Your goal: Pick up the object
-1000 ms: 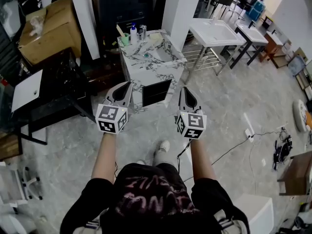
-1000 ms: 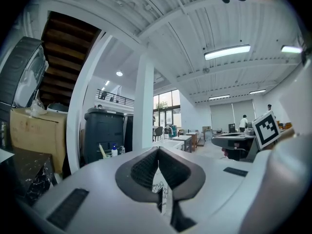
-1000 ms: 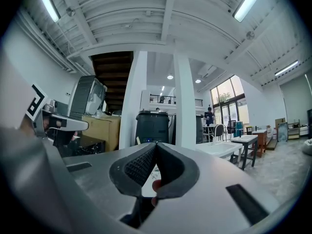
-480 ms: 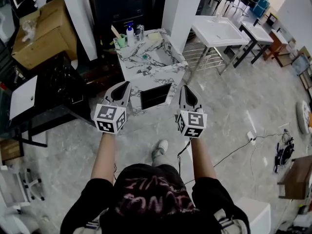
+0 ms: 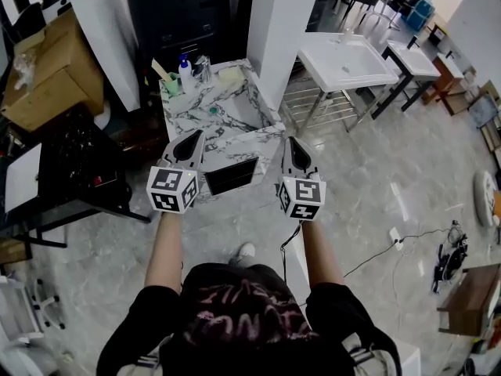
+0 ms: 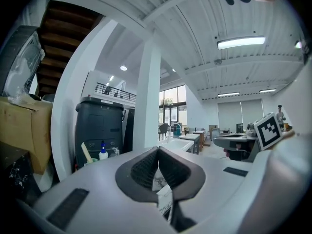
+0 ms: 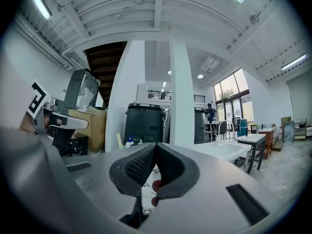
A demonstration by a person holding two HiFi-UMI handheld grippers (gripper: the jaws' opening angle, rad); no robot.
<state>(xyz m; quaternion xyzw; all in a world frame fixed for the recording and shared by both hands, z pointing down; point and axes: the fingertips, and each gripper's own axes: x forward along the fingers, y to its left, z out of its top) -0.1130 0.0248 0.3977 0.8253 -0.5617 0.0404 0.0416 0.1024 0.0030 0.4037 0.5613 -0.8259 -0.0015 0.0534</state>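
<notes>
A marble-patterned washstand (image 5: 235, 135) stands just ahead of both grippers in the head view. At its back stand a blue-capped bottle (image 5: 185, 74), a green cup (image 5: 170, 85) with a stick in it, a tap (image 5: 203, 69) and a yellow sponge (image 5: 229, 74). A small teal object (image 5: 212, 110) lies on its top. My left gripper (image 5: 195, 137) is shut and empty over the stand's near left edge. My right gripper (image 5: 293, 142) is shut and empty beside the stand's near right corner. The jaw tips meet in the left gripper (image 6: 158, 150) view and in the right gripper (image 7: 156, 144) view.
A dark bin (image 5: 184, 14) and a white column (image 5: 278, 22) rise behind the washstand. A cardboard box (image 5: 47, 69) and a black table (image 5: 70, 163) sit at the left. A white basin table (image 5: 348, 57) stands at the right. A cable (image 5: 376, 249) runs over the floor.
The person has walked forward. The washstand now lies lower and further left in the head view, close to both gripper tips. Both grippers stay shut.
</notes>
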